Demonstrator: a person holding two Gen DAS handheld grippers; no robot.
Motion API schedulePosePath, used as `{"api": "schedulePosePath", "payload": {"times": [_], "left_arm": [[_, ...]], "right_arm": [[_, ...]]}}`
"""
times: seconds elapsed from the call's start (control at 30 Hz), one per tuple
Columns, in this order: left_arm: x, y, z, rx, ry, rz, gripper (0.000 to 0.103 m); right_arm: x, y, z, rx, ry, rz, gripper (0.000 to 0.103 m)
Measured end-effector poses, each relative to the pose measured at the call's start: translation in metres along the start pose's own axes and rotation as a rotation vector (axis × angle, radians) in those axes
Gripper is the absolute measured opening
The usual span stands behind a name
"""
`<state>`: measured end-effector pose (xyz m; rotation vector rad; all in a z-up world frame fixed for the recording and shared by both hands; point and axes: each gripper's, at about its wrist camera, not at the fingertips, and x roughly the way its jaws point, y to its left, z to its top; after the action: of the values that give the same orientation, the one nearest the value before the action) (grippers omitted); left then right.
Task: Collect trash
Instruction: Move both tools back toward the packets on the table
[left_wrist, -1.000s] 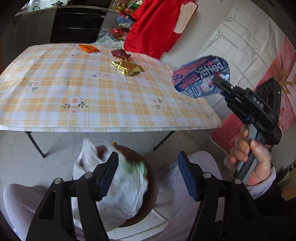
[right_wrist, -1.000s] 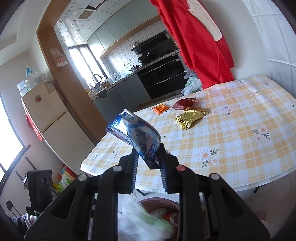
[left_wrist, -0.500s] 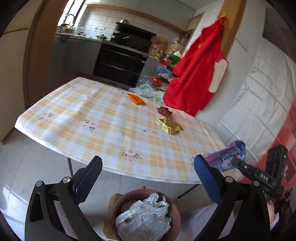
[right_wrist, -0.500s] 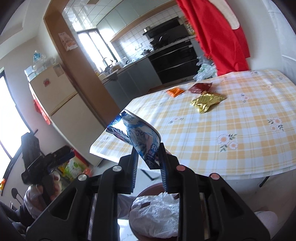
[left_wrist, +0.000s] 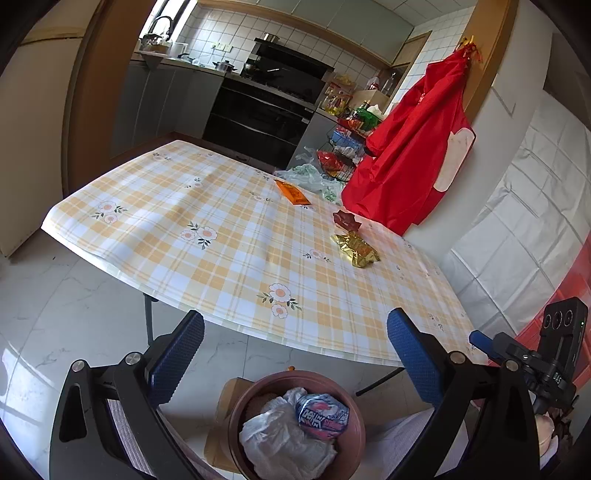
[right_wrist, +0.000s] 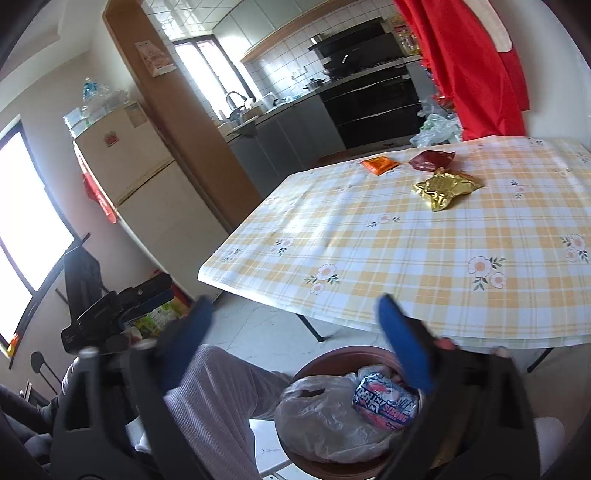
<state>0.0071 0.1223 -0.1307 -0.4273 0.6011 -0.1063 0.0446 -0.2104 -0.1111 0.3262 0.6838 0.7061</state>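
Left wrist view: left gripper (left_wrist: 295, 354) has its jaws spread wide, nothing between the blue pads (left_wrist: 413, 354). Below it, on the floor, a brown bin (left_wrist: 236, 413) holds a crumpled clear plastic bag (left_wrist: 280, 443) with a blue-and-white snack wrapper (left_wrist: 322, 415) lying on top of it, inside the rim. Table (left_wrist: 229, 251) with yellow checked cloth stands beyond the bin. On the cloth: gold wrapper (left_wrist: 355, 250), dark red wrapper (left_wrist: 346, 220) just behind it, orange packet (left_wrist: 292, 192) further back near the far edge. Right gripper (left_wrist: 517, 360) is visible at the right edge, side-on; its opening can't be judged from this angle.

Right wrist view: right gripper (right_wrist: 295, 347) has its jaws wide apart and empty; the pads (right_wrist: 402, 347) are motion-blurred. Directly beneath, the brown bin (right_wrist: 332, 360) with the plastic bag (right_wrist: 325, 417) and the snack wrapper (right_wrist: 384, 402) resting against the bag, by the right pad. On the table (right_wrist: 406, 243): gold wrapper (right_wrist: 445, 186), dark red wrapper (right_wrist: 431, 159) and orange packet (right_wrist: 380, 164), all three well apart from the bin. Left gripper (right_wrist: 122, 302) appears at far left, held off to the side.
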Motion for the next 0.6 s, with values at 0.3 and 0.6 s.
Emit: {"api": "schedulePosePath", "payload": {"times": [0.3,0.6], "left_arm": [[0.003,0.002,-0.002,-0.002,0.012,0.008,0.097],[0.015,0.002,-0.005,0.005,0.043,0.027,0.097]], "right_arm": [[0.007,-0.032,-0.002,0.126,0.039,-0.152,0.097],[0.009,-0.052,-0.005,0.136,0.027,-0.251,0.097]]}}
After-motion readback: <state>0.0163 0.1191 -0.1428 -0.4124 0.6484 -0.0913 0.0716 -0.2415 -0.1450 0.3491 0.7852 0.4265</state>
